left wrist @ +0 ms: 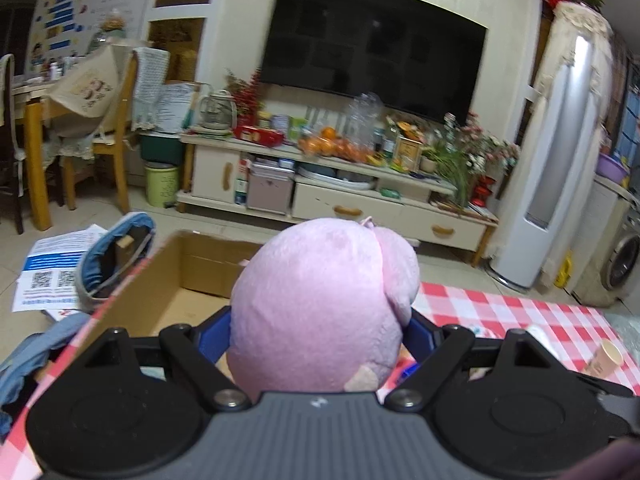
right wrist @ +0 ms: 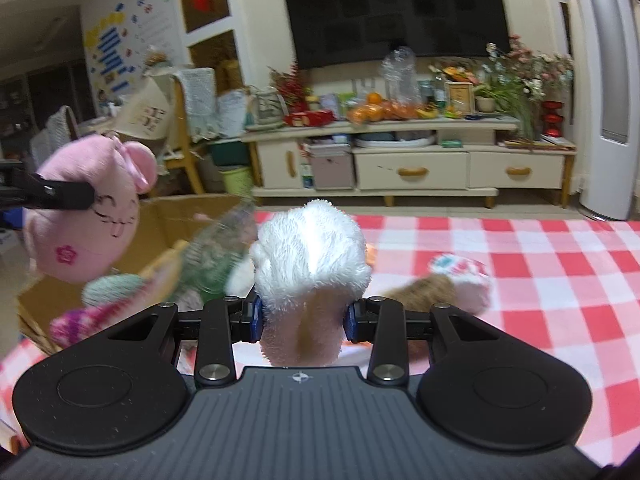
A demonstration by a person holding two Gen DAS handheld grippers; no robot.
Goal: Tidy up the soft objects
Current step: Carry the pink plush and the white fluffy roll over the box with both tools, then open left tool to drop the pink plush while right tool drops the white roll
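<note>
My left gripper is shut on a pink plush toy and holds it up beside an open cardboard box. The same pink plush, with a sleepy face and a bow, shows at the left of the right wrist view, above the box. My right gripper is shut on a white fluffy plush above the red-checked tablecloth. A brown and white soft toy lies on the cloth to its right. Green and pink soft items lie by the box.
A paper cup lies on the tablecloth at the right. A blue fabric basket and papers are on the floor left of the box. A cluttered TV stand stands behind, with chairs at the left.
</note>
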